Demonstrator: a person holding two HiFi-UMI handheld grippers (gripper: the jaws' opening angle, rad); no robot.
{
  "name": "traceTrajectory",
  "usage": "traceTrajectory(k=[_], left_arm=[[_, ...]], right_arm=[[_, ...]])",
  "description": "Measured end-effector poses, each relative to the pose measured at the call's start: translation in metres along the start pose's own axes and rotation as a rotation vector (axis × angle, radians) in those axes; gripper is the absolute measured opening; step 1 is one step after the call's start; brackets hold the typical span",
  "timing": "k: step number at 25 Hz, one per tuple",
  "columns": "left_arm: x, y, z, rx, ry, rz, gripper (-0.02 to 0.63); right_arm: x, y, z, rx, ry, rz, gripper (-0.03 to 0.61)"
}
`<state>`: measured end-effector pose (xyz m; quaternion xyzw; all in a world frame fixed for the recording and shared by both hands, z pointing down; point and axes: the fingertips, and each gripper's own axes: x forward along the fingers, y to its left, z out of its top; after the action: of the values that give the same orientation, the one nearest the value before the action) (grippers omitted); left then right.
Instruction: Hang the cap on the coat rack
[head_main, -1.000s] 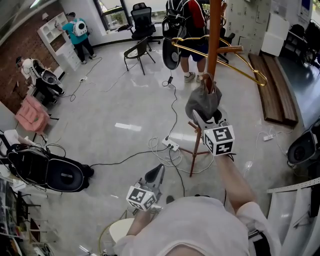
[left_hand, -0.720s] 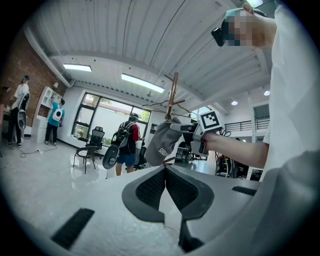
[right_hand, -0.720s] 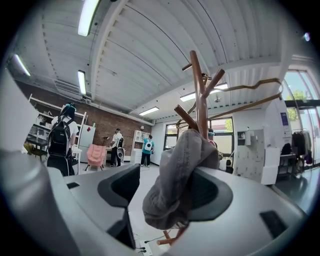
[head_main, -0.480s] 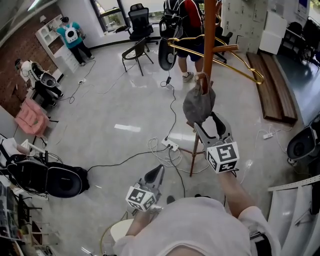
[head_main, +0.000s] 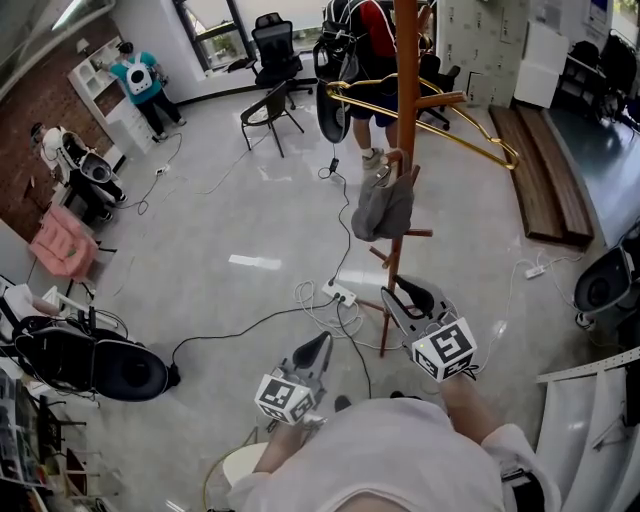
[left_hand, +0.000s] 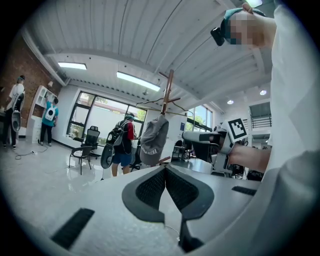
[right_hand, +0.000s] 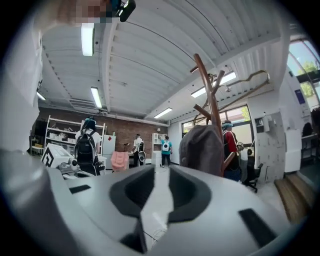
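A grey cap (head_main: 383, 208) hangs by itself from a lower peg of the wooden coat rack (head_main: 405, 90). My right gripper (head_main: 392, 291) is below the cap and apart from it. Its jaws are closing with nothing between them. In the right gripper view the cap (right_hand: 201, 149) hangs against the pole (right_hand: 210, 95), beyond the right gripper (right_hand: 161, 170). My left gripper (head_main: 322, 340) is held low by my body, shut and empty. From the left gripper (left_hand: 165, 169) the cap (left_hand: 154, 140) shows on the rack (left_hand: 169, 95).
A gold hanger (head_main: 470, 130) hangs high on the rack. A person with a backpack (head_main: 365, 30) stands behind it. Cables and a power strip (head_main: 342, 290) lie at the rack's feet. A chair (head_main: 272, 105) stands farther off, black bags (head_main: 100, 360) left, a wooden bench (head_main: 545, 180) right.
My right gripper has let go of the cap and drawn back down toward me. The cap stays hanging on the peg. The left gripper has hardly moved.
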<state>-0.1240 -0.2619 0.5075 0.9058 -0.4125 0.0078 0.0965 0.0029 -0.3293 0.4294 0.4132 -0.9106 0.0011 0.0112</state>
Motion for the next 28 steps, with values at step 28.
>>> traceTrajectory(k=[28], left_arm=[[0.005, 0.004, 0.015, 0.043, -0.026, 0.013, 0.009]], right_arm=[[-0.020, 0.027, -0.063, 0.105, 0.086, 0.079, 0.012]])
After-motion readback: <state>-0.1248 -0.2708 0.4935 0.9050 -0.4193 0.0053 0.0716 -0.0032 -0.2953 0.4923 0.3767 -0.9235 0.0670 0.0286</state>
